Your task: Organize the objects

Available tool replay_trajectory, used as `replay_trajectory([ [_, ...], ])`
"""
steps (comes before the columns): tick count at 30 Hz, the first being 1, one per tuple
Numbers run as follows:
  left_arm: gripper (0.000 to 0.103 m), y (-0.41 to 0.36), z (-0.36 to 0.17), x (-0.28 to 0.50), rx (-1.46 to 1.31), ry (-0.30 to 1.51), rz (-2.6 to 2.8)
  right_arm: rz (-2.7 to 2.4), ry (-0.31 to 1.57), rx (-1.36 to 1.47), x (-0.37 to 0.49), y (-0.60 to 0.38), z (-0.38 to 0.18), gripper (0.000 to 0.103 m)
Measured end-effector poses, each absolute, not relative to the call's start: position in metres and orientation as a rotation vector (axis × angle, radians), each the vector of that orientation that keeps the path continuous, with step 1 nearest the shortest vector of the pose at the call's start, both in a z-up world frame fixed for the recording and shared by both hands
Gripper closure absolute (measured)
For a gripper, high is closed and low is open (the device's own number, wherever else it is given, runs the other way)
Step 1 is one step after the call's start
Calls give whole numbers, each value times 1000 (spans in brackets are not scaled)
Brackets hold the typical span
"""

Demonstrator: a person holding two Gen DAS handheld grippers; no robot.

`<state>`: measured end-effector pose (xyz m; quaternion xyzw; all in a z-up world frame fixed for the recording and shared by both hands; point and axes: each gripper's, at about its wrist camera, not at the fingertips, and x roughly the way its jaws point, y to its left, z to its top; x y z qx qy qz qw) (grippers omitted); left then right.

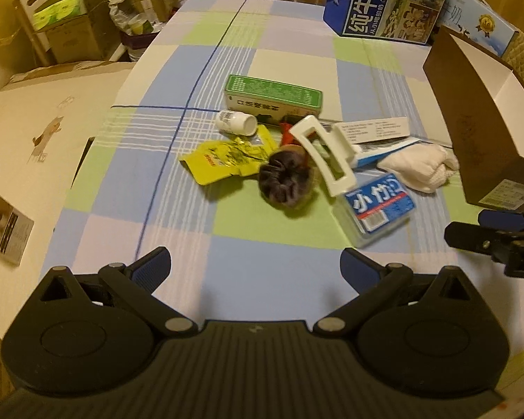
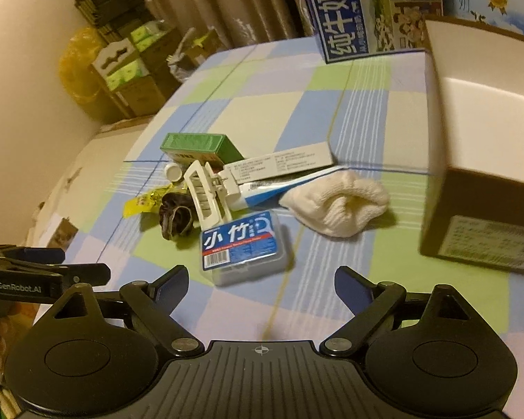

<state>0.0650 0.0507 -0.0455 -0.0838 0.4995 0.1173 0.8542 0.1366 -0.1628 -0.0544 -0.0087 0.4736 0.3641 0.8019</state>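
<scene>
A heap of small items lies mid-table: a green box, a white pill bottle on its side, a yellow sachet, a dark scrunchie, a white hair claw, a toothpaste tube, a long white box, a clear floss-pick case with a blue label and a white knitted cloth. My left gripper hovers open, short of the heap. My right gripper is open too, just before the floss-pick case. Neither holds anything.
An open brown cardboard box with a white inside stands at the right. Blue milk cartons stand at the table's far edge. The checked tablecloth shows between the grippers and the heap. Cartons and a white surface lie left of the table.
</scene>
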Motion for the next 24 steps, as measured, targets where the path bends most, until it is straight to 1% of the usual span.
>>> replay_trajectory([
  [1,1,56,-47,66,-175,1053,239,774,1010,-14,136,-159,-56,15],
  [3,1,66,-50,68,-168,1057,222,762,992,-8,137,-149,-59,24],
  [4,1,71,-51,69,-164,1058,216,765,983,-10,139,-143,-60,41],
  [5,1,75,-52,71,-160,1060,210,775,977,-14,142,-138,-61,65],
  [6,1,80,-53,72,-159,1061,206,776,979,-23,146,-132,-64,74],
  [7,1,84,-54,74,-157,1060,203,769,983,-28,150,-126,-66,80],
  [11,1,99,-57,80,-154,1056,197,740,964,-48,165,-112,-73,85],
  [16,1,113,-61,84,-163,1058,196,754,953,-95,185,-95,-81,87],
  [24,1,122,-67,87,-179,1071,181,829,1059,-116,197,-90,-100,88],
])
